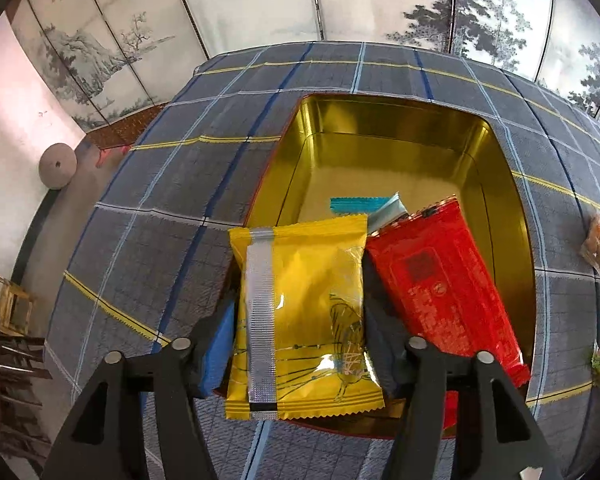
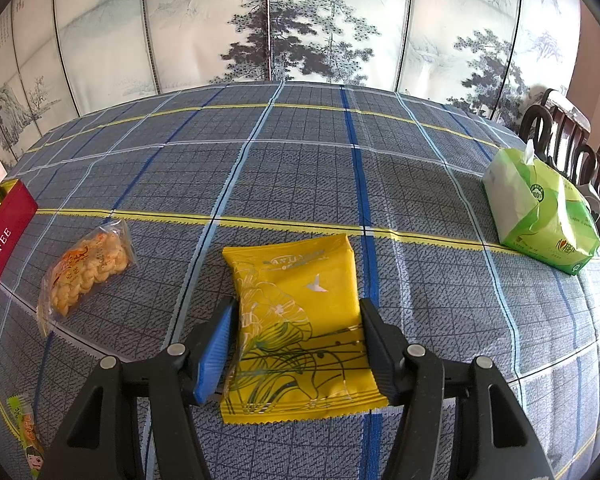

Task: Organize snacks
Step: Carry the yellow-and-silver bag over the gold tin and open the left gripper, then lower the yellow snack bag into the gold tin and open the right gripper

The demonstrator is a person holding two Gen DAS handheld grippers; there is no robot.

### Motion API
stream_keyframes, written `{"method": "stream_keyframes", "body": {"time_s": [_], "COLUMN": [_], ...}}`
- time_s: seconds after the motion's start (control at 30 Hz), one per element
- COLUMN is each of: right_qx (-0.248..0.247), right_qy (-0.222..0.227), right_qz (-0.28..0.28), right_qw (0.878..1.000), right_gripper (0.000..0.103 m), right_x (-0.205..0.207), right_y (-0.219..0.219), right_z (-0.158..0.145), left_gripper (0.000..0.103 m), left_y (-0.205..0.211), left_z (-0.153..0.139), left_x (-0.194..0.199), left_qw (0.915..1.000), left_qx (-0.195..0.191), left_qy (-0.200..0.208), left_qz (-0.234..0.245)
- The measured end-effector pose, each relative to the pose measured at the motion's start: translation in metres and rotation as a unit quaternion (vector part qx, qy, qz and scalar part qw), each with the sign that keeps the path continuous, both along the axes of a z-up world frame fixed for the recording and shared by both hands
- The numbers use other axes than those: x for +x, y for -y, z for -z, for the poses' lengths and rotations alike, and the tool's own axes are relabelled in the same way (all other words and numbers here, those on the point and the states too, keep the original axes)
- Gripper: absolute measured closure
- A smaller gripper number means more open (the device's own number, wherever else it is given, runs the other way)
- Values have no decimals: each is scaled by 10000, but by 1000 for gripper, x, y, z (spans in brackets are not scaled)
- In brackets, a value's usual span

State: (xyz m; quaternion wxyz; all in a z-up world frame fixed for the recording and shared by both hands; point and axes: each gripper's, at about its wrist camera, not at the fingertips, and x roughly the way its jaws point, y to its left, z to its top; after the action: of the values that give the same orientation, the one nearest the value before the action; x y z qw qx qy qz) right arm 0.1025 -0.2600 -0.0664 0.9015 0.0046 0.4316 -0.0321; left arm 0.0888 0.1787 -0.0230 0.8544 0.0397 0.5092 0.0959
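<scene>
Left wrist view showed the left gripper (image 1: 300,320) over the near end of the gold tin (image 1: 500,152), a yellow pack (image 1: 300,312) between its fingers, seam side up. A gap showed between the blue pad (image 1: 216,352) and the pack's left edge, while the other finger lay close against its right edge; the jaws stood part open and no firm grip was evident. The pack's far end lay over the tin floor, its near end overhanging the near rim. A red pack (image 1: 440,280) lay in the tin just beside it, with a teal wrapper (image 1: 356,205) partly under both.

Right wrist view showed the right gripper (image 2: 296,344) straddling a second yellow pack (image 2: 300,320) flat on the tablecloth (image 2: 300,160). A gap stood at the blue pad (image 2: 216,352), and the other finger touched the pack's edge; the pack was not yet clamped.

Judged step: release the first pack into the tin, then grasp the second.

- Push the first pack forward, clear of the rim, before opening fully, so that it lies flat beside the red pack.
- Withdraw upward to avoid dragging it out.
- Close the right jaws across the pack's middle with light force; the contents may crush.
- Biscuit bag (image 2: 84,268) and green stick (image 2: 30,436) were still on the cloth.
</scene>
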Motion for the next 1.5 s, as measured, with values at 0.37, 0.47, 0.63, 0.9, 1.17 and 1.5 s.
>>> {"method": "stream_keyframes", "body": {"time_s": [0.37, 0.47, 0.63, 0.9, 1.17, 1.5], "right_qx": [-10, 4, -7, 189, 470, 646], "right_qy": [-17, -80, -150, 38, 256, 162], "right_qz": [64, 145, 310, 289, -561, -1936], "right_qw": [10000, 9999, 9994, 9994, 9970, 9788], "right_gripper": [42, 43, 44, 44, 44, 44], "right_x": [-1, 1, 3, -2, -11, -23], "right_y": [-1, -2, -3, -23, -99, -235], "right_z": [-3, -4, -7, -33, -68, -78], "left_gripper": [28, 26, 24, 23, 18, 16], "left_y": [7, 7, 9, 3, -6, -38], "left_z": [-17, -25, -36, -39, -37, -41], "left_x": [-12, -17, -26, -43, -60, -83], "left_qw": [9996, 9994, 9986, 9975, 9965, 9939], "left_qx": [128, 80, 74, 101, -99, -101], "left_qy": [206, 334, 515, 672, 747, 815], "left_qz": [120, 103, 61, -198, -364, -741]}}
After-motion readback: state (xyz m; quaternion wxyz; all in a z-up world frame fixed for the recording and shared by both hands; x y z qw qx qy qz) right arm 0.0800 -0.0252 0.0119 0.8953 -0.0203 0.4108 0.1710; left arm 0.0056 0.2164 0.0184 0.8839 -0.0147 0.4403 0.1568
